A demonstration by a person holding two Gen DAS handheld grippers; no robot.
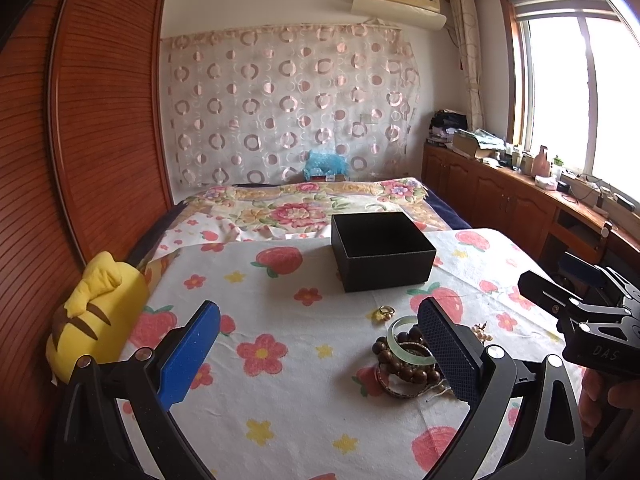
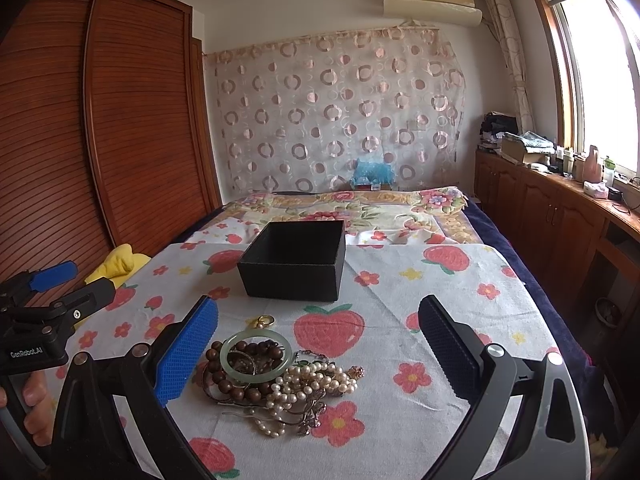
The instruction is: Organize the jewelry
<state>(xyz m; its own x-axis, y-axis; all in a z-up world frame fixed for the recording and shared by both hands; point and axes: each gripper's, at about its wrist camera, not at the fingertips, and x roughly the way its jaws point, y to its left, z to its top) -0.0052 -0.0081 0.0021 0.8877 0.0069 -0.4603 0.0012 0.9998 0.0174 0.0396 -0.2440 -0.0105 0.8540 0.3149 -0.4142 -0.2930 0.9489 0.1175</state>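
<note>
1. Two grippers hover over a table under a strawberry-and-flower cloth (image 2: 400,280); each has its fingers spread wide with nothing between them.
2. Left gripper (image 1: 320,344): released, its blue pad (image 1: 188,354) at 9 o'clock and its dark pad (image 1: 448,350) at 3 o'clock of its own view. The dark pad hides part of the jewelry heap.
3. Right gripper (image 2: 318,350): released too, with the heap lying on the cloth between its fingers, nearer the blue one (image 2: 188,350), and touched by neither.
4. Jewelry heap, right wrist view: a pale green bangle (image 2: 256,355) rests on a brown wooden bead bracelet (image 2: 236,376); a tangle of pearl strands (image 2: 308,384) lies against them at 4 o'clock, with thin metal pieces underneath that are too small to make out.
5. One gold ring (image 2: 265,321) sits apart from the heap at 12 o'clock, between the bangle and the box.
6. Black box (image 2: 296,264): open, lidless, standing upright further along at 12 o'clock from the ring. Its inside is too dark to read.
7. Yellow plush toy (image 1: 100,308) lies at the table's edge, at 9 o'clock in the left wrist view.
</note>
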